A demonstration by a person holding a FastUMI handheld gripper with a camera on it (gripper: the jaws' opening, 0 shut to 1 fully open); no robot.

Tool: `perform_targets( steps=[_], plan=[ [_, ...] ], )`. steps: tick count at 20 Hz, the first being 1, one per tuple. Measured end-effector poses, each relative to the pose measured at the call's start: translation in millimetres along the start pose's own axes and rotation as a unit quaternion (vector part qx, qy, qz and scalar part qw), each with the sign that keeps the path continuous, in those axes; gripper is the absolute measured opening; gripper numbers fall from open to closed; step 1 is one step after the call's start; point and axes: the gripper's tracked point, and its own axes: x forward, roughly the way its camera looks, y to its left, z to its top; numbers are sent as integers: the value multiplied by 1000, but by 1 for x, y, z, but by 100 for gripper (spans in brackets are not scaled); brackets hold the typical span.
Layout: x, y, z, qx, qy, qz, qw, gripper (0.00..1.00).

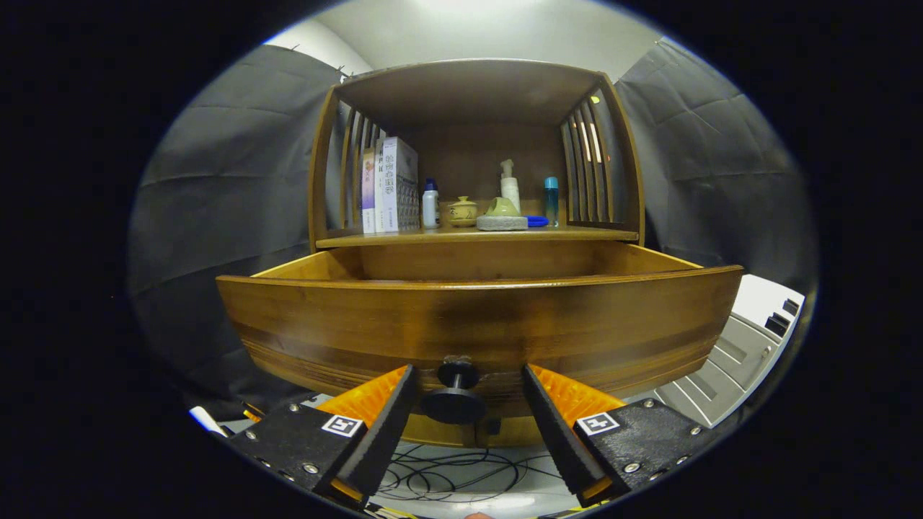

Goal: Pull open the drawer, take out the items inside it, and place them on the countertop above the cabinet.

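My one camera rides on the gripper [469, 386] and looks forward along its two fingers [382, 425], which stand spread at the bottom of the view. It sits low and close, level with the drawer [476, 317] front, facing the cabinet [476, 79] squarely. Over the front I see the countertop [469, 236] shelf and the booth cloth either side.

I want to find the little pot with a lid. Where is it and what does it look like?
Look at the wooden cabinet and the countertop above its open drawer. The little pot sits mid-shelf, between a white bottle and a green thing on a grey sponge. It is squat, tan and lidded, while its neighbours are tall bottles.
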Motion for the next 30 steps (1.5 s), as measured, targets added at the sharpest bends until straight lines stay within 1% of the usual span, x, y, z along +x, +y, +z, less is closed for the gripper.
perform_targets(
  steps=[2,5,7,12,15,16,17,18,19,20,30],
  plan=[
    [4,4,-1,7,1,1,1000,94],
    [7,6,-1,-24,-10,-6,1000,95],
    [9,7,-2,-28,-12,-8,1000,95],
    [30,8,4,-17,-10,-13,1000,95],
    [45,10,9,-3,-5,-16,1000,95],
    [51,9,14,0,-13,-16,1000,95],
    [58,11,13,9,-5,-13,1000,95],
    [58,7,14,14,-8,-17,1000,94],
    [68,10,14,19,-5,-13,1000,96],
    [71,8,15,18,-8,-16,1000,94],
    [118,5,20,17,0,-25,1000,95]
  ],
)
